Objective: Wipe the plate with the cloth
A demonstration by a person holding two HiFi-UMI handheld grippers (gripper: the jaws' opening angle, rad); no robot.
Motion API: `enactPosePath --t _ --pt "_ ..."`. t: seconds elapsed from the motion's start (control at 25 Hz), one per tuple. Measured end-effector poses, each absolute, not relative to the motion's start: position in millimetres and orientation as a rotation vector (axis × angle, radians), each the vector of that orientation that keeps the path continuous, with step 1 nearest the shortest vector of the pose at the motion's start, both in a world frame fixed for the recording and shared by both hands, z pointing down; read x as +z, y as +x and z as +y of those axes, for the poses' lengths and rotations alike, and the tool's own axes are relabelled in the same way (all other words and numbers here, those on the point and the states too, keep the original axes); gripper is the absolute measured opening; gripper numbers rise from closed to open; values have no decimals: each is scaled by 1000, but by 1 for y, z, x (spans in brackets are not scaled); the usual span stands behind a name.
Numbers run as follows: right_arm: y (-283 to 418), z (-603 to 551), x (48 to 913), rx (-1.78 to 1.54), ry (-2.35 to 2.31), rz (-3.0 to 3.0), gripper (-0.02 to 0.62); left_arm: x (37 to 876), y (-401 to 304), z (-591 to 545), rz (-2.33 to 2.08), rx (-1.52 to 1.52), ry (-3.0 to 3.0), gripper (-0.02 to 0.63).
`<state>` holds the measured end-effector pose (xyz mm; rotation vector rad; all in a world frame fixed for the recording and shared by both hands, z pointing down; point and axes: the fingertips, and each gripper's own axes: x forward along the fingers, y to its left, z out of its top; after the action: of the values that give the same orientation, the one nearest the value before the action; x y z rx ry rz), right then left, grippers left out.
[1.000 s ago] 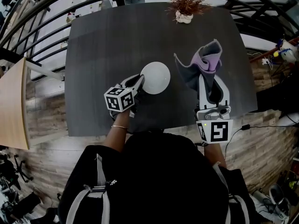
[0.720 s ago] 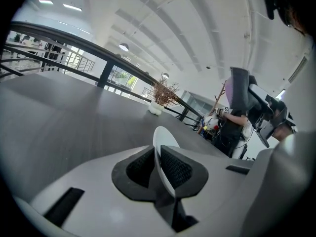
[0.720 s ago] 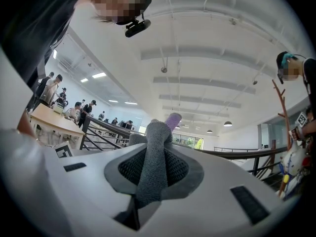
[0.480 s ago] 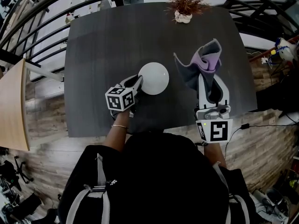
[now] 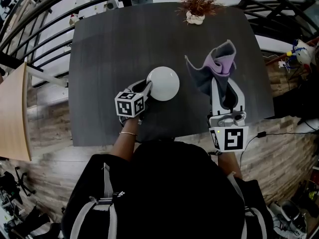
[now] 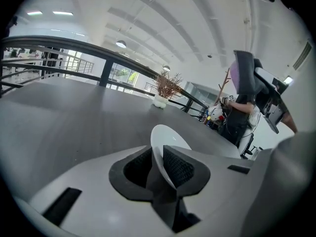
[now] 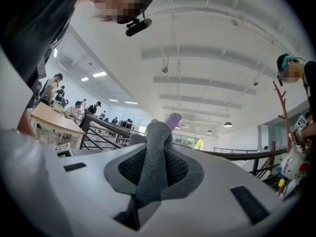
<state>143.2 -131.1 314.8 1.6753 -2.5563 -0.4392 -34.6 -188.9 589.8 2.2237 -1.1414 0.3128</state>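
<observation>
A small white plate (image 5: 163, 83) lies on the dark table (image 5: 109, 49). My left gripper (image 5: 147, 87) reaches its near-left rim. In the left gripper view the plate's rim (image 6: 168, 137) stands between the two pads; the jaws have just been opening, with a gap showing on the left side. My left gripper (image 6: 158, 164) is open around that rim. To the right of the plate my right gripper (image 5: 223, 86) holds up a grey and purple cloth (image 5: 215, 66). In the right gripper view the right gripper (image 7: 154, 169) is shut on the cloth (image 7: 154, 152).
A dried plant in a pale pot (image 5: 196, 5) stands at the table's far edge. Black railings (image 5: 40, 14) curve behind the table, and a light wooden desk (image 5: 12, 113) sits left. People stand in the background of both gripper views.
The left gripper has turned a little and the plate has shifted slightly to the left. The right gripper and the cloth have stayed where they were.
</observation>
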Motion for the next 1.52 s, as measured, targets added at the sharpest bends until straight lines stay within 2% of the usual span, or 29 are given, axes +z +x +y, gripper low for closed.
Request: enactPosePath --t 0.52,0.92,1.52 --pt "142 -129 314 -438 1679 -2555 63 596 -36 -187 -1190 503 2274 91" --pt "143 -128 314 -438 1682 -2553 63 598 -37 -185 -1196 547 2297 86" --pt "140 -125 314 -436 1670 -2584 64 576 -40 -183 -1244 472 2343 9"
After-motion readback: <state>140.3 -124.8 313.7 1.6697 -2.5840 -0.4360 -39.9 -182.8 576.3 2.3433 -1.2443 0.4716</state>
